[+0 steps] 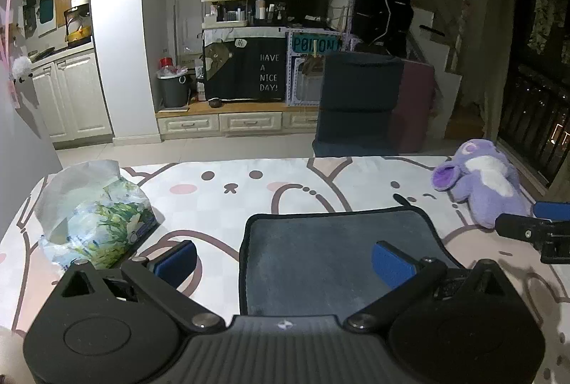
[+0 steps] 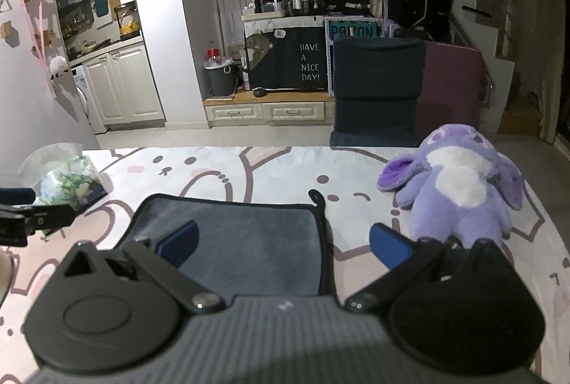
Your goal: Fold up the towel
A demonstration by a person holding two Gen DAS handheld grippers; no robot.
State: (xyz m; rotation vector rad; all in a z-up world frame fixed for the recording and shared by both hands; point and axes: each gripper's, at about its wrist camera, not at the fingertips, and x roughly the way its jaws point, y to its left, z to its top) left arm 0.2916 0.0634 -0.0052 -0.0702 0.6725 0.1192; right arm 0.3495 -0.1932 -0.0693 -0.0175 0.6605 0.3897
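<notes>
A dark grey towel (image 1: 331, 252) with a black hem lies flat in a folded rectangle on the cartoon-print tablecloth (image 1: 249, 191). My left gripper (image 1: 285, 263) is open above its left edge: the left fingertip is off the towel, the right one over it. In the right wrist view the towel (image 2: 249, 241) shows a hanging loop at its far right corner. My right gripper (image 2: 283, 243) is open above the towel's right edge, holding nothing. Each gripper shows at the side of the other's view.
A tissue pack in a floral wrapper (image 1: 96, 216) sits at the table's left. A purple plush toy (image 2: 459, 184) lies at the right. A dark chair (image 2: 377, 92) stands beyond the far edge, with kitchen cabinets behind.
</notes>
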